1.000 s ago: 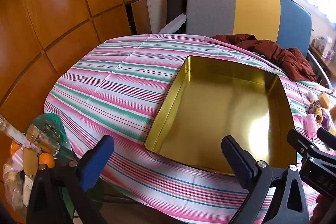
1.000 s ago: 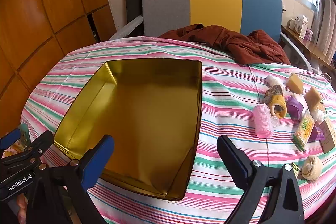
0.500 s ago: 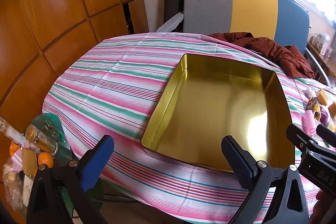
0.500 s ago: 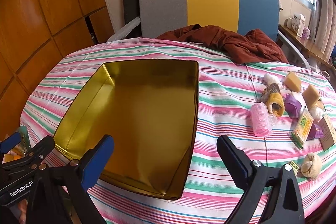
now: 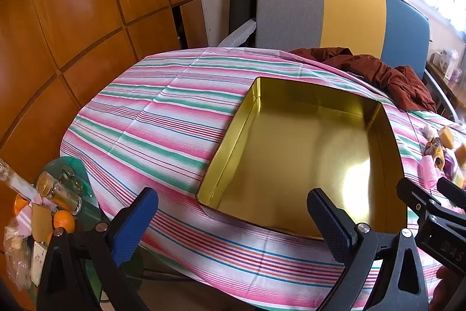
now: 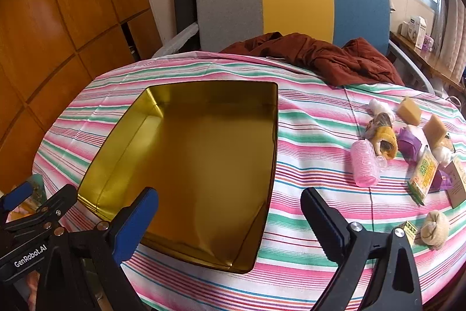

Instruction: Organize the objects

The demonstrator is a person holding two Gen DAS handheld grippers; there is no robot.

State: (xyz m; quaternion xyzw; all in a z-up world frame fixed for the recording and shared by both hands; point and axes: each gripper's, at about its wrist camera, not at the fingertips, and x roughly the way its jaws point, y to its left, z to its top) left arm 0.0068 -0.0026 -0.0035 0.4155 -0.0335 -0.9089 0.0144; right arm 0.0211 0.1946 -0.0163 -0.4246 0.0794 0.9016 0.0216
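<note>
Both grippers pulled back slightly, gold tin [image 6: 204, 165] empty, jaws apart

A dark red garment [image 6: 329, 60] lies crumpled before the grey-yellow-blue chair back [image 6: 294, 5].

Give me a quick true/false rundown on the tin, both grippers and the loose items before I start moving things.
1. The gold tin has nothing in it. True.
2. The right gripper is clamped on the pink roller. False: it is open and empty; the pink roller lies on the striped tablecloth.
3. The left gripper is open and holds nothing. True.
4. The small items are piled left of the tin. False: they lie on its right side in the right wrist view.
5. A dark red garment lies at the table's far edge, by the chair. True.
</note>
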